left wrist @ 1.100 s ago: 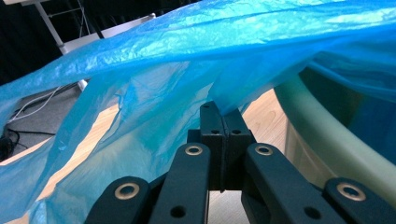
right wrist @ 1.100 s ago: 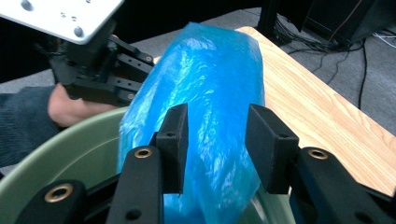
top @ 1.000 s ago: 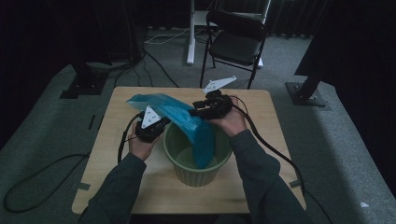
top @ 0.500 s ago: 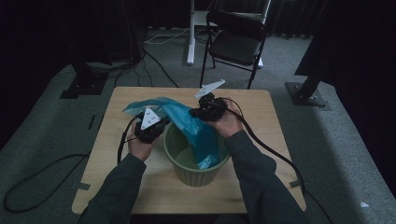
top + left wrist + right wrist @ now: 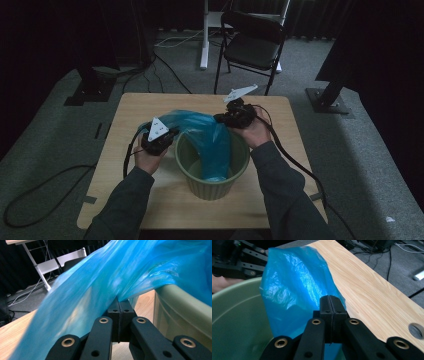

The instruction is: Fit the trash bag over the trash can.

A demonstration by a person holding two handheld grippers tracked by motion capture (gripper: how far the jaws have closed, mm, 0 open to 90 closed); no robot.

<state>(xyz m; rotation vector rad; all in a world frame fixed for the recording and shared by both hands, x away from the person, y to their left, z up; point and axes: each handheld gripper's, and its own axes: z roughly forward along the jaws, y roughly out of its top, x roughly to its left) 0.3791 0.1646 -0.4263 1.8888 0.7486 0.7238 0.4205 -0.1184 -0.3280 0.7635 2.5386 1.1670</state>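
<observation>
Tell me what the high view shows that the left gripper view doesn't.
High view alone: the whole wooden table, both forearms, the right gripper pinching the blue plastic bag, and the bag's tail hanging into the green bin. Left gripper view alone: the left gripper jaws pressed shut on the bag's film, seen close. Both share the bag, the bin's rim, the tabletop and a chair beyond.

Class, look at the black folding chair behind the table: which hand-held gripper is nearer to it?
Right. The right hand-held gripper is at the bin's far rim, towards the chair. The left hand-held gripper is at the bin's left rim, farther away.
</observation>
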